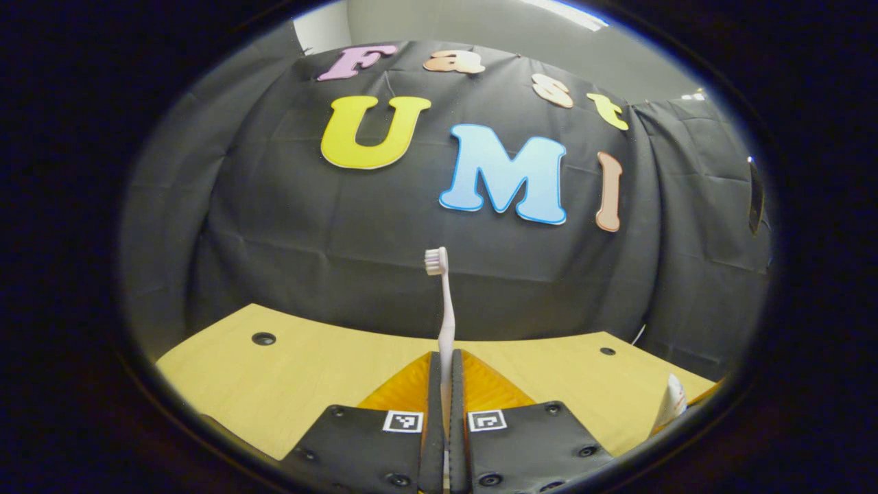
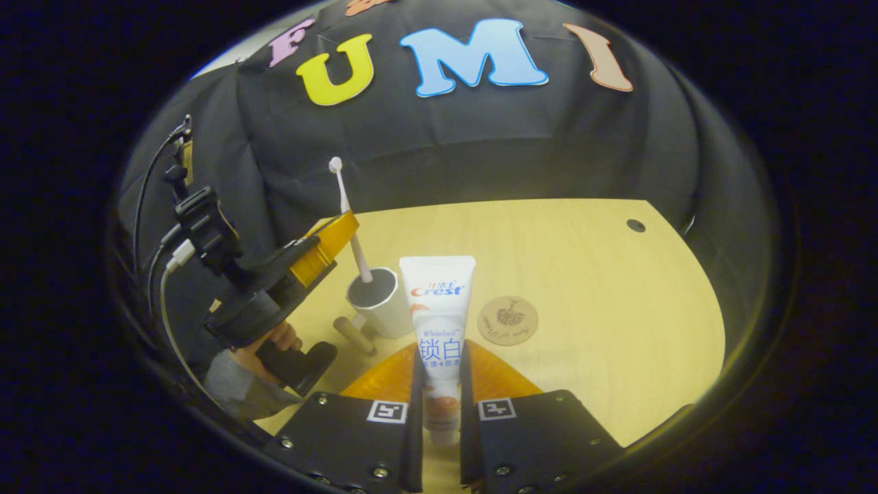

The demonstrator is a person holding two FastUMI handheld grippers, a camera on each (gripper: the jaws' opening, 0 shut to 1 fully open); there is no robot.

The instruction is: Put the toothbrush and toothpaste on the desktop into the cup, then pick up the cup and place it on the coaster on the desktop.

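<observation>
Right gripper (image 2: 439, 405): a toothpaste tube (image 2: 437, 322) is being pinched between both fingers, cap end nearest, held above the counter (image 2: 583, 274). Beyond it, a cup (image 2: 381, 305) and a round coaster (image 2: 507, 320) are being carried by the counter. Left gripper (image 1: 445, 418): a toothbrush (image 1: 444, 309) is being clamped upright, bristles uppermost, its lower end being held inside the cup in the right gripper view.

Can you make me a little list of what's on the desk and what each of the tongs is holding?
left tongs: shut on the toothbrush, bristles up, lower end in the cup's mouth
right tongs: shut on the toothpaste, held above the desk
cup: white, standing on the desk
coaster: round, flat, bare, beside the cup
</observation>
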